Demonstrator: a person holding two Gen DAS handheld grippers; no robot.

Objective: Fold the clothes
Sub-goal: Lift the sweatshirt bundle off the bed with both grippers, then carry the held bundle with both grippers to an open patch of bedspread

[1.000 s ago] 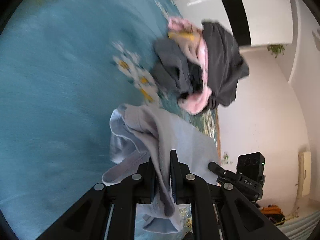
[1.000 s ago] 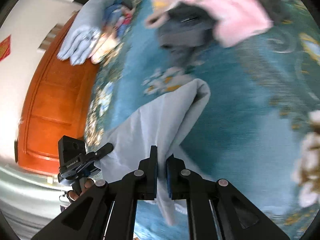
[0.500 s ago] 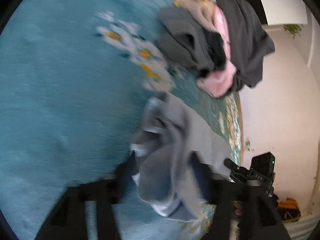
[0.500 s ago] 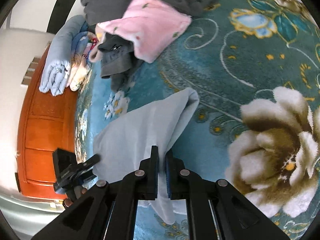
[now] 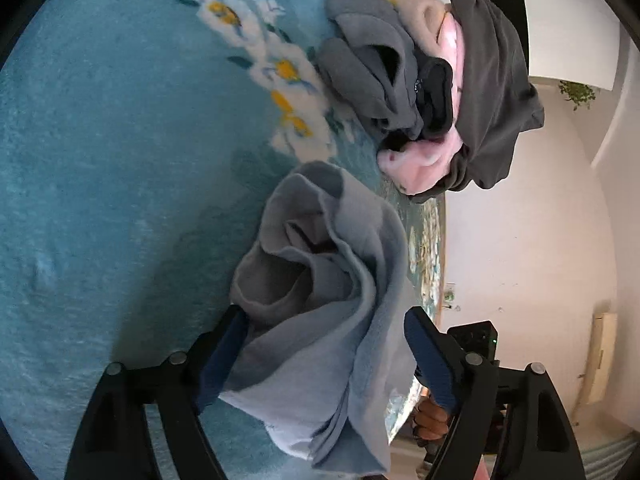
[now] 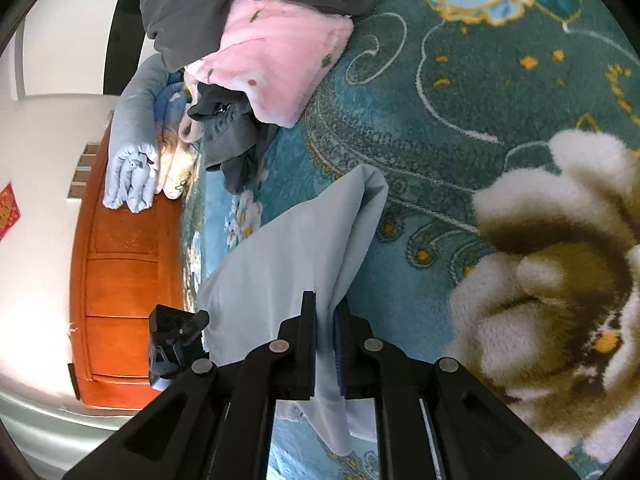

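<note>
A pale grey-blue garment [image 5: 320, 280] lies bunched on the teal flowered carpet [image 5: 100, 160]. My left gripper [image 5: 324, 344] is open, its blue-padded fingers spread wide on either side of the crumpled cloth. In the right wrist view the same garment [image 6: 296, 256] stretches across the carpet [image 6: 460, 80], and my right gripper [image 6: 325, 344] is shut on its near edge, with cloth hanging below the jaws. The left gripper [image 6: 176, 332] shows small at the garment's far corner.
A heap of dark grey and pink clothes [image 5: 432, 72] sits beyond the garment, also seen in the right wrist view as pile [image 6: 260, 40]. Folded light blue items [image 6: 136, 148] lie by an orange wooden panel [image 6: 120, 272]. A hand [image 5: 430, 420] holds the other gripper.
My left gripper has gone from shut on the garment to wide open, and the cloth has slumped into a bunch between its fingers. The right gripper stays shut on its edge.
</note>
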